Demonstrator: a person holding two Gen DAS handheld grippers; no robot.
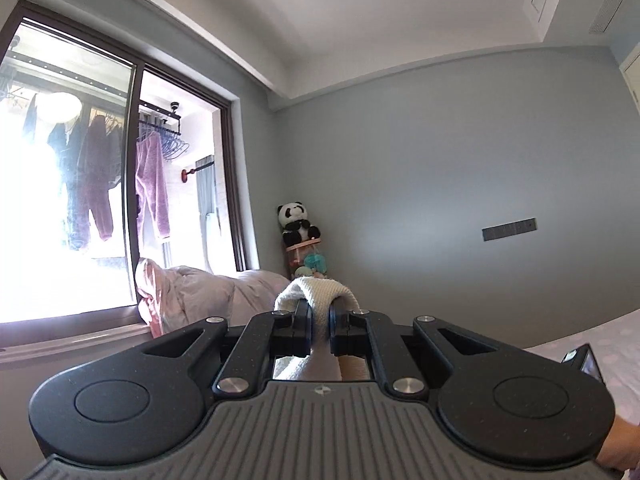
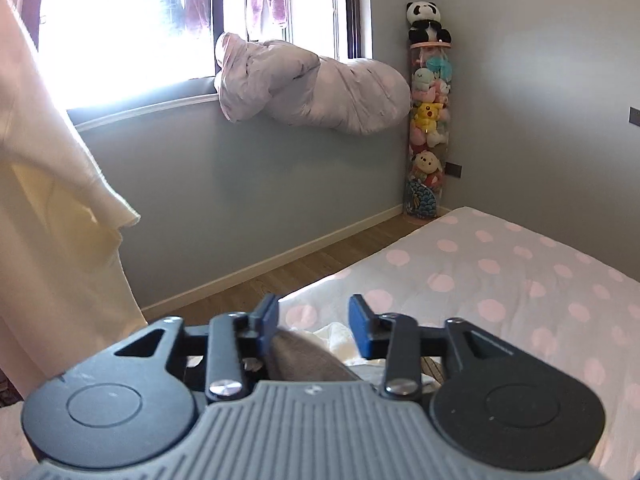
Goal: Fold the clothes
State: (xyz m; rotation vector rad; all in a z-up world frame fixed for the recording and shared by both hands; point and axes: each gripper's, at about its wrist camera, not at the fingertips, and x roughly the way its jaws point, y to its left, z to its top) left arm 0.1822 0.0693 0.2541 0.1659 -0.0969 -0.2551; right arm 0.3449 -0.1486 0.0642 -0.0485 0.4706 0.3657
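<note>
Your left claw pinches the cream knitted garment aloft; your right claw gapes empty above the pink-dotted bed; that narrow bite may slip, dropping the cloth.

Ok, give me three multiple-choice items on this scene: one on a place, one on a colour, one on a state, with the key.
1. Where does the panda plush sit?
A. on the bed
B. atop the clear toy tube in the corner
C. on the windowsill

2. What colour are the dots on the bedsheet?
A. pink
B. blue
C. green

3. What state is the left gripper in?
A. open, empty
B. shut on a hanger
C. shut on the cream knit garment

Key: 1 B, the panda rests on the tube's lid; 2 A, pink spots on white; 3 C, cream fabric is pinched between its fingers.
</note>
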